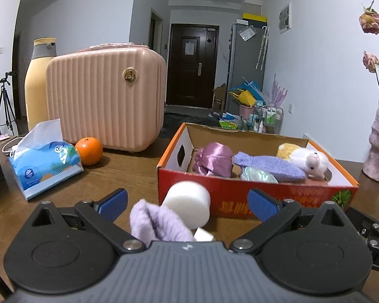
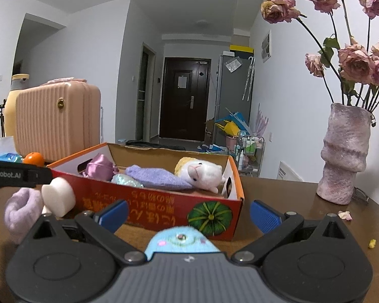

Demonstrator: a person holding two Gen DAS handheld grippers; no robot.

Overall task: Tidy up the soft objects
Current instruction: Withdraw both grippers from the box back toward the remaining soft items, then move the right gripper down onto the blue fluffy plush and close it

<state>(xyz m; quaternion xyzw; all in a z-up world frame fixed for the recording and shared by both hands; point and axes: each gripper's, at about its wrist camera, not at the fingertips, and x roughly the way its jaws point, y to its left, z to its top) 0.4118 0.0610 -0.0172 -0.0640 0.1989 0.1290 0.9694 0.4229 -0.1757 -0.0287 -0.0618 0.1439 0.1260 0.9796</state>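
Observation:
A red cardboard box (image 1: 240, 197) (image 2: 164, 207) sits on the wooden table. It holds a pink satin pouch (image 1: 213, 159), a purple knit piece (image 1: 270, 166), a shiny pale pouch (image 1: 257, 174) and a white plush animal (image 1: 308, 160) (image 2: 202, 173). My left gripper (image 1: 187, 203) is open, above a white foam cylinder (image 1: 189, 202) (image 2: 59, 198) and a lilac fuzzy sock (image 1: 159, 223) (image 2: 22, 209) lying between its fingers. My right gripper (image 2: 188, 212) is open, with a light blue plush (image 2: 180, 242) just below its fingers, in front of the box.
A pink ribbed case (image 1: 106, 96), a yellow bottle (image 1: 39, 80), an orange (image 1: 89, 150) and a blue tissue pack (image 1: 43, 164) stand at the left. A pink vase with dried roses (image 2: 345, 156) stands right of the box. Petals and crumbs (image 2: 371, 243) lie near it.

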